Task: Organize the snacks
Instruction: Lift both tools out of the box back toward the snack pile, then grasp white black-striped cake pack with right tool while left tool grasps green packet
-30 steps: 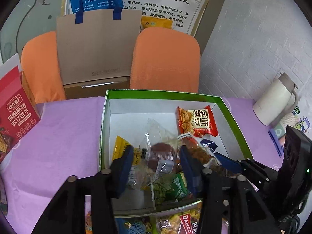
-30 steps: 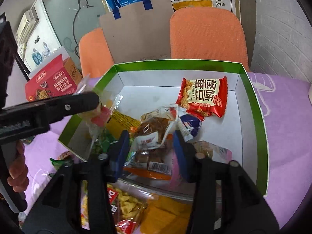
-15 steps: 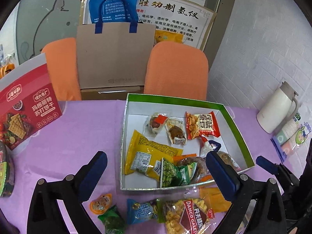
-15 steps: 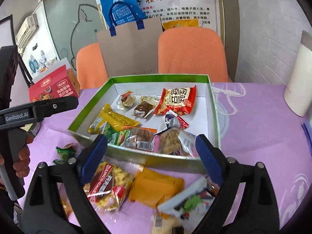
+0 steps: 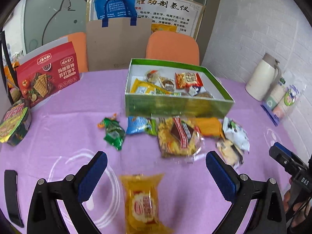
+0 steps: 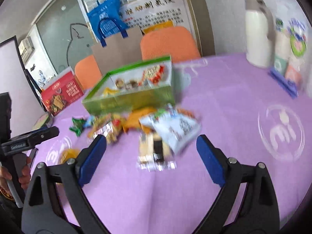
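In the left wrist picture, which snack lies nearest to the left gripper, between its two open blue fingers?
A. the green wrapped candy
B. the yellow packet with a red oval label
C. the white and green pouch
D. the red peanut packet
B. The yellow plastic packet with a red oval label lies on the purple tablecloth just in front of the open left gripper, while the other loose snacks sit farther off, near the green cardboard box.

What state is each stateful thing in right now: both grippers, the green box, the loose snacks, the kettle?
left gripper: open, empty
right gripper: open, empty
green box: lidless, partly filled with snacks
yellow snack packet: sealed, flat on the cloth between the left gripper's fingers
white snack bag: lying outside the box
kettle: upright, lid closed
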{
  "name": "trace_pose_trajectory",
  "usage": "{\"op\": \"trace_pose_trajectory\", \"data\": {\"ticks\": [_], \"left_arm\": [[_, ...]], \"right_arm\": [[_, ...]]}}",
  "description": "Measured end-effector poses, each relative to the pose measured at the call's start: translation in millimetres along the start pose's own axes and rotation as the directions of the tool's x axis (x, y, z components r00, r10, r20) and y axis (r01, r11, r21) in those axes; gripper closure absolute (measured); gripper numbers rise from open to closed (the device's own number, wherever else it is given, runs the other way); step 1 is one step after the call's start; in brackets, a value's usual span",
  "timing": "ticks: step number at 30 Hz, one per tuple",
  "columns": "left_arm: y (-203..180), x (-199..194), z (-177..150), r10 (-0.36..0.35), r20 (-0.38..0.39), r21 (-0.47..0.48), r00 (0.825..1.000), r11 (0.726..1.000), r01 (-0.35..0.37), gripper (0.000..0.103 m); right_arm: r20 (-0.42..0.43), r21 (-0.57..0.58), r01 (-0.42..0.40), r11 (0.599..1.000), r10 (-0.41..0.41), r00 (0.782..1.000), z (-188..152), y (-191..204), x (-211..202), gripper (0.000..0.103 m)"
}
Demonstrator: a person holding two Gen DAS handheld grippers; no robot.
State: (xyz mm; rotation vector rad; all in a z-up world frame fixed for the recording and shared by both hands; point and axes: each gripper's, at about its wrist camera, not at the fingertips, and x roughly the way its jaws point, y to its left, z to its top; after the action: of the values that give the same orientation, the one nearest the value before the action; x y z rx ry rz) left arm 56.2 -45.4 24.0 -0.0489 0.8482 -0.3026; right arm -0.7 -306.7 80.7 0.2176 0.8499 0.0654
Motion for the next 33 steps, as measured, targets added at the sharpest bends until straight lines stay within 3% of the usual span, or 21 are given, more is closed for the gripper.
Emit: {"op": "trace_pose_trajectory", "data": {"ticks": [4,15,17,22,25,33], "left_arm": [[-5.7,3.3,-33.2,-0.023,-0.063,-0.008,0.998,1.0,0.022,0.0],[18.7,-12.8,-47.6,-0.001,-0.051,-0.069,0.999,0.998,-0.002,0.0],[22.6,-12.3,-48.6,-0.001,-0.058,-0.082,0.998,0.997,-0.004,0.0],[32.5,-12.1,-48.8,0.009,-0.061,-0.096,0.998,0.995,-0.015,0.0],[38.1,-9.8,-45.4,0.004,-0.061,-0.111,0.998,0.994,-0.011,0.0],[65.8,10.1,-2.7,0.03,-0.029,-0.11,0.999,0.993,-0.033,0.0]], "right_arm": [[-0.108,0.03,-0.006,1.0,0.009,0.994,-19.7,-4.0,24.3,0.016],[-0.131,-0.043,0.112,0.993,-0.117,0.985,-13.2,22.0,73.4,0.018],[-0.12,-0.088,0.176,0.981,-0.185,0.975,-12.7,26.5,76.2,0.036],[-0.158,-0.078,0.093,0.993,-0.104,0.982,-23.2,23.8,57.9,0.038],[-0.192,-0.065,-0.057,0.996,0.043,0.98,-32.5,26.6,44.2,0.038],[-0.205,-0.085,-0.043,0.995,0.025,0.978,-39.6,37.1,47.2,0.036]]}}
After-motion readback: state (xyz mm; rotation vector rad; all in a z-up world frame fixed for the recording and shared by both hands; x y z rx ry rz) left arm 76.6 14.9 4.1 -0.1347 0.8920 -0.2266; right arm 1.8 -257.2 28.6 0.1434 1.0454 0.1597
